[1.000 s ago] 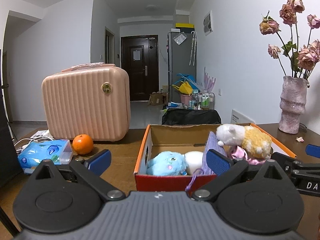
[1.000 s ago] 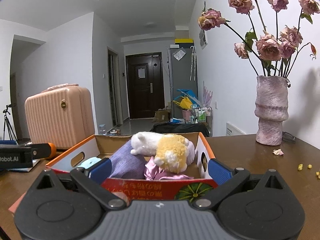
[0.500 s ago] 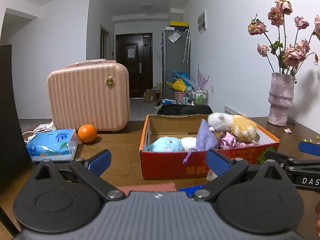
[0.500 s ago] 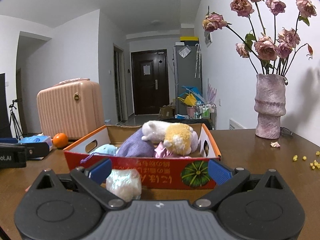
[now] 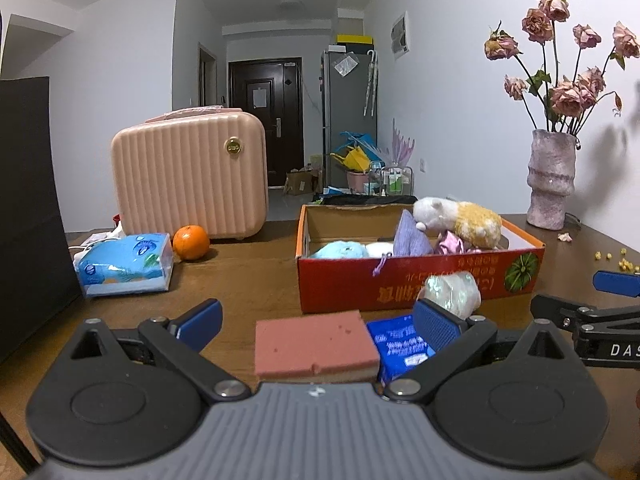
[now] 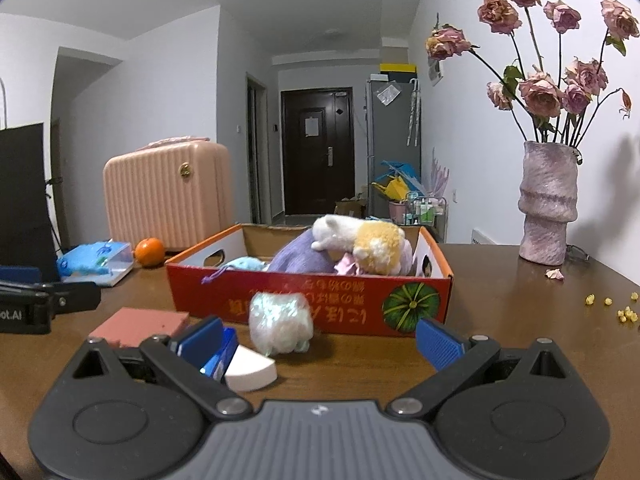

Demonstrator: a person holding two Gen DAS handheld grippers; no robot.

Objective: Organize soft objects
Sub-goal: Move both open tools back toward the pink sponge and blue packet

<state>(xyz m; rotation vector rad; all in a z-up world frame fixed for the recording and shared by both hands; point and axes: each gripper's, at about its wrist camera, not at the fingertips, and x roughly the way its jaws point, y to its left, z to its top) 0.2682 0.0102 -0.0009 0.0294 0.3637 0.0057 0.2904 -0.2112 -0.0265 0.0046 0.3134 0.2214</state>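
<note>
A: Where are the soft things?

B: Most sit in the red cardboard box [image 6: 304, 300] at mid frame: a white and yellow plush toy [image 6: 360, 240] on top, a purple pouch [image 6: 300, 258] under it, a pale blue plush [image 5: 340, 250] toward the box's left end. Outside, in front of the box, lie a pearly crumpled bundle [image 6: 280, 322], a pink sponge [image 5: 316, 344], a blue packet [image 5: 398, 344] and a white wedge [image 6: 250, 372].

A: And the claws?

B: The left gripper [image 5: 316, 320] is spread wide, holding nothing; the sponge lies between its fingers in the lower centre, and I cannot tell whether it touches them. The right gripper [image 6: 318, 336] is also spread wide and bare, with the bundle standing between its fingers and the box wall.

A: Room to move?

B: The wooden table [image 6: 520, 320] is bare on the right of the frame, apart from yellow crumbs [image 6: 624, 312] and a petal [image 6: 556, 274] near the vase [image 6: 548, 208] of dried roses. On the left stand a tissue pack [image 5: 124, 264], an orange [image 5: 191, 242] and a pink suitcase [image 5: 188, 184], well apart from the box.
</note>
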